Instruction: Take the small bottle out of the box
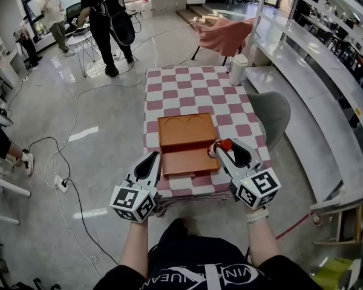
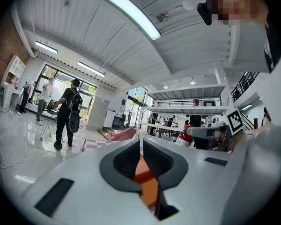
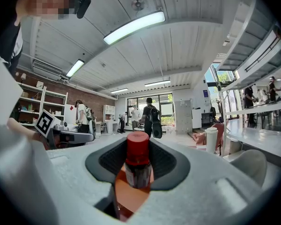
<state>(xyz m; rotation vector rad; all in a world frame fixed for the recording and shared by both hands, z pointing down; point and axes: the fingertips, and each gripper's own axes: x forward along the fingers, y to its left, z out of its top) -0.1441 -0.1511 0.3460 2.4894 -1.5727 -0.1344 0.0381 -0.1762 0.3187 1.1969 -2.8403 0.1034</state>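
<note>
A red-and-white checked tabletop (image 1: 193,83) carries a flat orange box (image 1: 184,135), its lid laid open away from the person. The left claw (image 1: 152,157) rests at the box's left edge, its jaws drawn almost together, with orange showing in the slit between them. At the box's right edge, the right claw (image 1: 221,147) grips a small dark bottle with a red cap (image 3: 137,165), held upright outside the box.

The box (image 1: 186,132) sits mid-bench (image 1: 193,83), a cup (image 1: 238,69) at the far right corner, a chair (image 1: 272,113) just right. The small bottle (image 1: 226,144) stands between the fingers (image 1: 235,157) of the right gripper (image 1: 222,149), at the box's right; the left gripper (image 1: 154,157) is at the box's near left.
</note>
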